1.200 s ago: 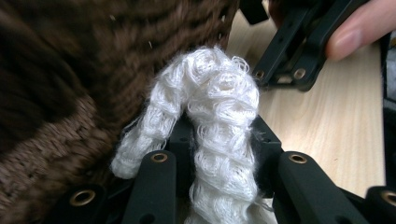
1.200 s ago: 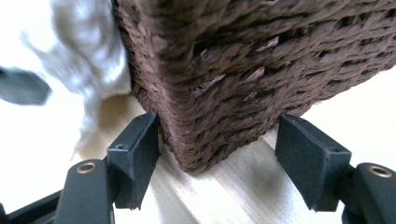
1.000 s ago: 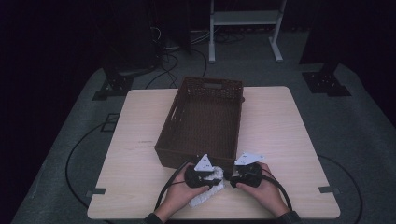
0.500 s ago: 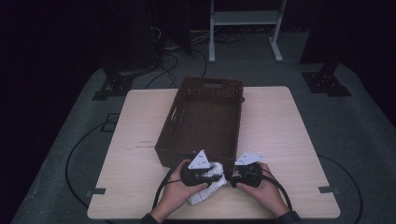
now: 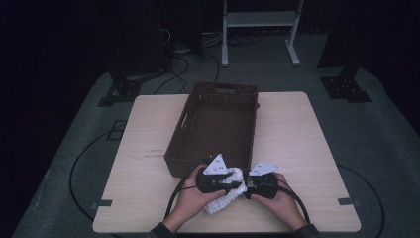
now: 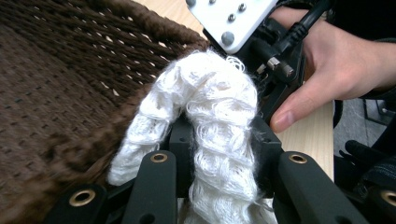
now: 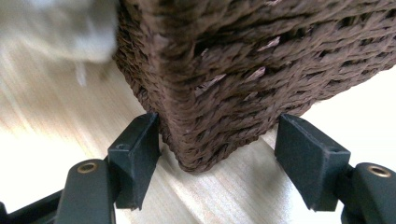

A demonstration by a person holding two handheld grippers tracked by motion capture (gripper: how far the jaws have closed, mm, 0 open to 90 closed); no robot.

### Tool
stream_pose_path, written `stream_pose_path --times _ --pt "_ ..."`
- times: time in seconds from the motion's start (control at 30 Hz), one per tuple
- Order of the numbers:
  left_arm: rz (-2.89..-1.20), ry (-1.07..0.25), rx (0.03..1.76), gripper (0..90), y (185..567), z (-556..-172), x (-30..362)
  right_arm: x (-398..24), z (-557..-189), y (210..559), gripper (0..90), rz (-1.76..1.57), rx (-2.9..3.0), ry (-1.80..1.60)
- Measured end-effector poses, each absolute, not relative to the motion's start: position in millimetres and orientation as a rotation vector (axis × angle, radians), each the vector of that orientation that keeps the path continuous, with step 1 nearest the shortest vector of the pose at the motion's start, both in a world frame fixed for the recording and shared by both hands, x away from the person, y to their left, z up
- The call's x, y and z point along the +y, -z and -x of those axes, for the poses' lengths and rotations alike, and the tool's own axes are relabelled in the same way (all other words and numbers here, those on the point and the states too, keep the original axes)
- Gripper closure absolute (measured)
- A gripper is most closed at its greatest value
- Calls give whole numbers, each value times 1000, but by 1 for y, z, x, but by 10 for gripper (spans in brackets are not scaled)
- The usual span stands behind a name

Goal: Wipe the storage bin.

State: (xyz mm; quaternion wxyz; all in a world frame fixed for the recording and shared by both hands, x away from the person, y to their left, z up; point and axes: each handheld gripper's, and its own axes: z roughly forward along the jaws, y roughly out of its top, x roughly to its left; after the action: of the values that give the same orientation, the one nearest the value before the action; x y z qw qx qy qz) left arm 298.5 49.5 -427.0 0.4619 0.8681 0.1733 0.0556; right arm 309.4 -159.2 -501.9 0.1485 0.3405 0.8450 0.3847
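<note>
Your left gripper [image 5: 220,184] is clenched on the white knitted cloth [image 5: 225,196], which arches up over its black jaws in the left gripper view [image 6: 210,121] and hangs toward the wooden table [image 5: 148,198] in the high view. You hold it just in front of the near wall of the brown woven basket [image 5: 218,124], at the table's near edge. Your right gripper [image 5: 255,186] sits close beside the left one, its jaws spread apart. In the right gripper view [image 7: 217,154] the basket's lower corner [image 7: 210,140] stands between them: the left pad [image 7: 135,154] lies against the weave and the other stands clear of it.
</note>
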Motion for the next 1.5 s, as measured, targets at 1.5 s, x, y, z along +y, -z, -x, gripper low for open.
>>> stream_pose_path --times 1.5 --pt "-2148 -95 560 679 416 -290 110 -160 -309 502 310 -967 2434 -1106"
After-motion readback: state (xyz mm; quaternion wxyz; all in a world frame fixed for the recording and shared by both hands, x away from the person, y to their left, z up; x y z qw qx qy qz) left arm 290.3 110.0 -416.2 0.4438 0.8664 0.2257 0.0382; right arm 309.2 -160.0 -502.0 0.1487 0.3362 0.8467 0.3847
